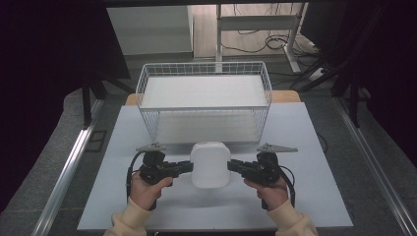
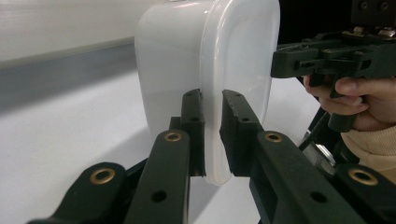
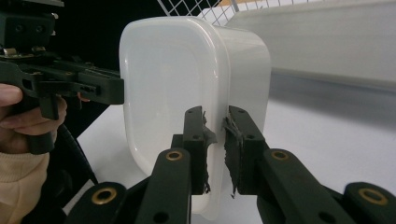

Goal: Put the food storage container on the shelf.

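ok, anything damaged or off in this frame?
Yes: the right gripper has frayed, torn pads, with ragged bits hanging loose along the inner faces where they pinch the rim of the white container. The left gripper has clean pads on the opposite rim. Container and wire basket look intact.

A lab: black curtains, floor cables, rig rails.
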A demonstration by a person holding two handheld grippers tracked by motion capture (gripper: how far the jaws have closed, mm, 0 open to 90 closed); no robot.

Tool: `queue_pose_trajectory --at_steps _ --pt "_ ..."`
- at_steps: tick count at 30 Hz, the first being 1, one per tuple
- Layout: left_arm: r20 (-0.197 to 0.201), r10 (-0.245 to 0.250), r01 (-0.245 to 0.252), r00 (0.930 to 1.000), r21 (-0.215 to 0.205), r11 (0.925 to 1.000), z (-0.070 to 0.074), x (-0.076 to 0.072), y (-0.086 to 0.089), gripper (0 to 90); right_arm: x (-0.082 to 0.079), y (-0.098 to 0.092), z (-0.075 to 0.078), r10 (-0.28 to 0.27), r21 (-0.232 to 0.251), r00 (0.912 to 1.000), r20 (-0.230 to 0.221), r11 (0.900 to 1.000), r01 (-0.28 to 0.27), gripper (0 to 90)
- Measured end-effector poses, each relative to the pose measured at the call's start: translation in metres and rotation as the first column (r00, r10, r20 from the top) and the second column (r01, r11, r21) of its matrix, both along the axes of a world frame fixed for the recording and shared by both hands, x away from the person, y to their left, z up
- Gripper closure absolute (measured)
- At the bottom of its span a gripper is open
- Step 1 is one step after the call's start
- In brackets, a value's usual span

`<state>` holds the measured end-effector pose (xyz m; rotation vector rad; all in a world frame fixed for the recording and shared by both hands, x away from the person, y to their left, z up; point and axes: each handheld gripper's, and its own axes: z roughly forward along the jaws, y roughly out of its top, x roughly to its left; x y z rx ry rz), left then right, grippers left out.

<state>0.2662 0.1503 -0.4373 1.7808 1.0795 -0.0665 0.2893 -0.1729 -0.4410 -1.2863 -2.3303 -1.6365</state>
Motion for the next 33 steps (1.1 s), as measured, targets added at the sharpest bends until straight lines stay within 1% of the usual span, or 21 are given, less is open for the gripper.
queue_pose_trajectory --at_steps 1,2,3,4,6,10,13,18,21,25,26,28,29,30,32,33 --pt "0.003 0.000 0.000 1.0000 -0.001 1.0000 0.002 0.000 0.000 80.0 0.000 0.000 0.003 0.000 -0.007 0.9999 0.016 1.000 0.000 78.7" --pt "0.008 -0.001 0.001 1.0000 0.001 1.0000 0.003 0.000 0.000 80.0 0.000 0.000 0.003 0.000 -0.007 0.9999 0.016 1.000 0.000 78.7" --pt "0.020 -0.002 0.002 0.9998 0.003 1.0000 0.007 0.001 0.000 80.0 0.000 0.000 0.006 0.002 -0.005 0.9996 0.027 1.000 -0.002 78.7" --pt "0.020 -0.002 0.002 0.9998 0.003 1.0000 0.007 0.001 0.000 80.0 0.001 0.000 0.008 0.003 -0.007 0.9994 0.036 1.000 -0.003 78.6" --pt "0.034 -0.001 0.001 0.9994 -0.001 1.0000 0.012 0.002 0.000 80.0 0.002 0.000 0.012 0.005 -0.009 0.9987 0.051 1.000 -0.005 78.6" --pt "0.041 -0.003 0.003 0.9992 -0.005 1.0000 0.016 0.004 0.002 79.9 0.004 0.001 0.018 0.012 -0.010 0.9972 0.074 1.000 -0.012 78.6" --pt "0.049 -0.002 0.002 0.9988 -0.002 1.0000 0.020 0.008 0.002 80.0 0.006 0.001 0.020 0.012 -0.010 0.9968 0.078 1.000 -0.011 78.6" --pt "0.058 0.003 -0.003 0.9983 -0.007 1.0000 0.027 0.015 0.003 79.9 0.013 0.002 0.027 0.010 -0.007 0.9957 0.092 1.000 -0.010 78.7" --pt "0.071 0.006 -0.006 0.9974 0.002 1.0000 0.034 0.019 0.003 80.0 0.018 0.003 0.032 0.011 -0.004 0.9953 0.097 1.000 -0.010 78.6" --pt "0.080 0.011 -0.011 0.9968 0.002 0.9999 0.041 0.025 0.003 79.9 0.024 0.004 0.040 0.011 -0.009 0.9940 0.108 1.000 -0.010 78.6" --pt "0.083 0.011 -0.011 0.9965 0.003 0.9999 0.043 0.026 0.004 80.0 0.028 0.005 0.045 0.012 -0.011 0.9933 0.115 1.000 -0.011 78.6" --pt "0.089 0.010 -0.011 0.9960 0.005 0.9999 0.047 0.029 0.004 80.0 0.028 0.005 0.046 0.012 -0.012 0.9932 0.116 1.000 -0.010 78.6" --pt "0.094 0.009 -0.010 0.9955 0.009 0.9999 0.051 0.031 0.004 80.0 0.032 0.006 0.051 0.011 -0.017 0.9923 0.124 1.000 -0.009 78.5" --pt "0.094 0.009 -0.010 0.9955 0.009 0.9999 0.051 0.031 0.004 80.0 0.032 0.006 0.051 0.011 -0.017 0.9923 0.124 1.000 -0.009 78.5" --pt "0.102 0.010 -0.011 0.9948 0.010 0.9999 0.057 0.036 0.005 80.0 0.036 0.006 0.056 0.010 -0.015 0.9916 0.129 1.000 -0.008 78.6" --pt "0.102 0.010 -0.011 0.9948 0.010 0.9999 0.057 0.036 0.005 80.0 0.036 0.006 0.056 0.010 -0.015 0.9916 0.129 1.000 -0.008 78.6"
